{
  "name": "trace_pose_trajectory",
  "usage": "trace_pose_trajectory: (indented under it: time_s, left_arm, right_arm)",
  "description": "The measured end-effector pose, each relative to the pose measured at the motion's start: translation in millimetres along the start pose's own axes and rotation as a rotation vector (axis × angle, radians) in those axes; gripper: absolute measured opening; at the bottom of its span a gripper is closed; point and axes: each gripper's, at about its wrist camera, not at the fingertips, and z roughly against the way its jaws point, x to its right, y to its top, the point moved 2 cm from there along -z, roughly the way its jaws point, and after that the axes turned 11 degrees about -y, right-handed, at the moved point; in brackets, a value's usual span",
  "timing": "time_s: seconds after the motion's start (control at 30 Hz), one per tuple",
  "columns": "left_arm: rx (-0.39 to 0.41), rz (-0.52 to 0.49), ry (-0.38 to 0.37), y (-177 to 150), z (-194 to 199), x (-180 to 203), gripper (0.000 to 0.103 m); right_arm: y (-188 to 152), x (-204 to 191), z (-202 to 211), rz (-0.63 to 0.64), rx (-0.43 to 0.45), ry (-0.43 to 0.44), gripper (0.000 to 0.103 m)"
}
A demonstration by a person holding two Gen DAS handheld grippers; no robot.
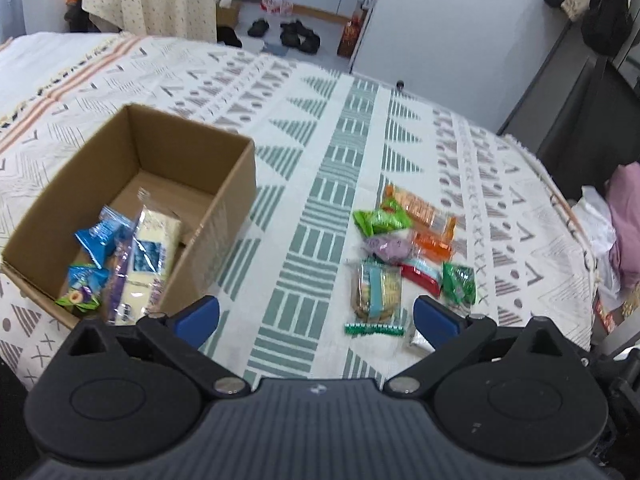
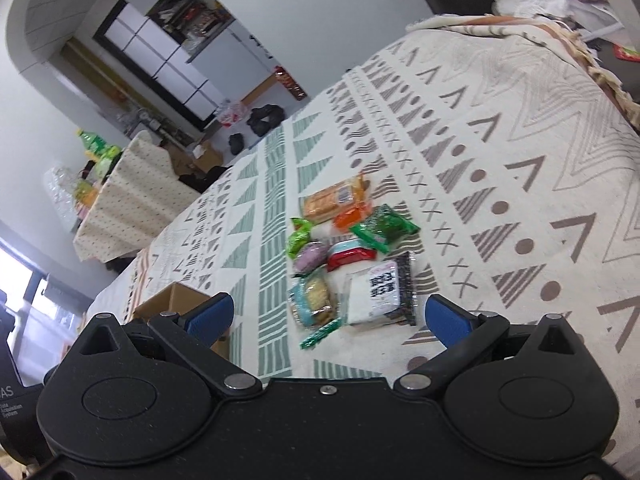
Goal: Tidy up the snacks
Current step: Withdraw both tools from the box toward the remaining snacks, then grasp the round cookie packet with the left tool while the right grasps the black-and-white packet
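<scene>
Currently: both grippers empty, snacks split between box and bedspread.

Left wrist view: left gripper (image 1: 316, 320) spread wide, holding nothing; cardboard box (image 1: 240, 184) ahead-left with several packets inside; loose snack pile (image 1: 408, 256) ahead-right on the bedspread (image 1: 320, 160). Right wrist view: right gripper (image 2: 328, 316) spread, empty; white-labelled packet (image 2: 376, 292) lies just ahead between the fingers, long axis pointing away. Right gripper judged nearer.
</scene>
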Motion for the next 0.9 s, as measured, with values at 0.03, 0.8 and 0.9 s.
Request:
trace_pose_trajectory:
  time_s: [0.03,0.8,0.9]
  left_arm:
    - [-0.007,-0.003,-0.001,-0.5,-3.2,0.2,0.103]
    - [-0.109,0.012,-0.09,4.5,-94.2,0.5,0.095]
    - [-0.135,0.031,-0.106,6.5,-107.6,-0.4,0.086]
  right_arm:
    - [0.2,2.2,-2.1,-0.009,-0.002,-0.011,0.103]
    - [3.0,21.1,-69.4,-0.07,-0.073,-0.146,0.081]
    - [2.8,21.6,-82.7,-0.075,-0.098,-0.149,0.078]
